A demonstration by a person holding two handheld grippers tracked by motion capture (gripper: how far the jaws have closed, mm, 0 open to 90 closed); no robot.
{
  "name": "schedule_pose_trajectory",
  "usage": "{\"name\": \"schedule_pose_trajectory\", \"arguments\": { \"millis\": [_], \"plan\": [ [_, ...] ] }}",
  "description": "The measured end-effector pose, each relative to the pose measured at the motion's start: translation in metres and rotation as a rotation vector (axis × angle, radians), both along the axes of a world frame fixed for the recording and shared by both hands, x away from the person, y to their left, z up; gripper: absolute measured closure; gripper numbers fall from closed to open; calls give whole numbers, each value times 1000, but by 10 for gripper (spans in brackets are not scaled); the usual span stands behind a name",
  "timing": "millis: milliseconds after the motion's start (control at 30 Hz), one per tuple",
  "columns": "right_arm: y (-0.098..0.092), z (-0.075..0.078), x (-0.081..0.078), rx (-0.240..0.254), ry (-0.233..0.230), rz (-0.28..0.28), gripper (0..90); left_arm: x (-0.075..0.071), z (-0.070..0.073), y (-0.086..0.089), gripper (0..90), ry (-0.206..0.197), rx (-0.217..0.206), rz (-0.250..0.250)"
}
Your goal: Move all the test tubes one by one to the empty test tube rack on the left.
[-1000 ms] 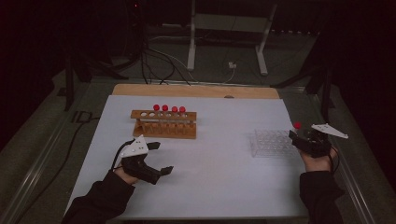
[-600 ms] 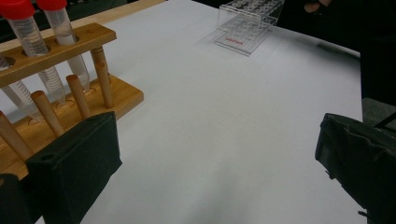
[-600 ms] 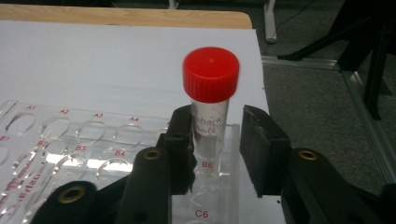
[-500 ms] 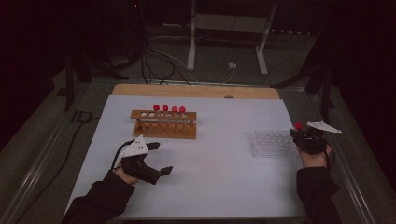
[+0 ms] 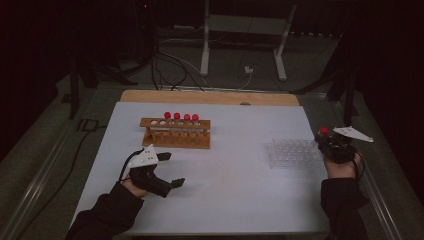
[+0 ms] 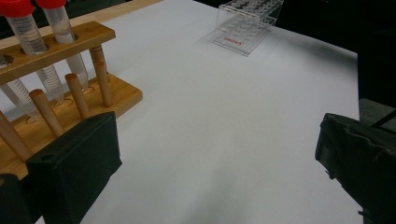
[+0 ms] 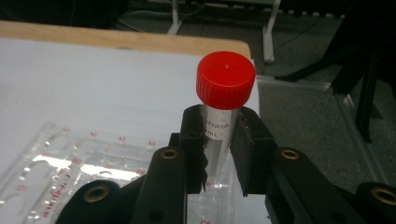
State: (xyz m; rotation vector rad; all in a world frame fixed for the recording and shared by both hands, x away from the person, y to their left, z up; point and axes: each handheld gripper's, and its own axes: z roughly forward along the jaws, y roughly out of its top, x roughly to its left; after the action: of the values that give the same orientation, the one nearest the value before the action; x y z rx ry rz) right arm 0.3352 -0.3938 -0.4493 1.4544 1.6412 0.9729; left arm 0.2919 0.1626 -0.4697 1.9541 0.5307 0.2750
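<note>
We note the right tool pinching a clear tube with a red cap; the right gripper view shows both jaws pressed on the tube just below the cap, the tube upright, with printed lettering partly legible. In the high view the same tool sits at the right edge of the white worktop, just beside the clear plastic rack, its red cap barely resolved there. The right gripper view places the clear rack below and left of the tube.

The left tool is spread wide, nothing between its jaws, held low over the worktop in front of the wooden rack. The left gripper view shows what the high view cannot: the wooden rack's dowels and graduated tubes close at left, clear rack far across.

We count four red-capped tubes standing in the wooden rack. Beyond the worktop: cables and a metal stand on the floor.
</note>
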Motion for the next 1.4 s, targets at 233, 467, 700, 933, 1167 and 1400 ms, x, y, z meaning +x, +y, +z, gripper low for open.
{"name": "schedule_pose_trajectory", "arguments": {
  "millis": [233, 467, 700, 933, 1167, 1400],
  "plan": [
    [9, 21, -16, -22, -62, 29, 752, 0, 2, -1, 8, 1, 2, -6],
    [35, 38, -26, -2, -91, 143, 752, -1, 4, -3, 8, 6, 2, -15],
    [65, 44, -30, 12, -82, 266, 752, -2, 9, -6, 8, 5, 11, -22],
    [98, 41, -33, 0, -60, 378, 752, -1, 14, -13, 8, 22, 18, -37],
    [131, 33, -36, -20, -30, 489, 752, 3, 21, -20, 9, 25, 9, -49],
    [163, 21, -40, -29, -1, 594, 752, 8, 33, -33, 9, 22, 3, -76]
  ]
}}
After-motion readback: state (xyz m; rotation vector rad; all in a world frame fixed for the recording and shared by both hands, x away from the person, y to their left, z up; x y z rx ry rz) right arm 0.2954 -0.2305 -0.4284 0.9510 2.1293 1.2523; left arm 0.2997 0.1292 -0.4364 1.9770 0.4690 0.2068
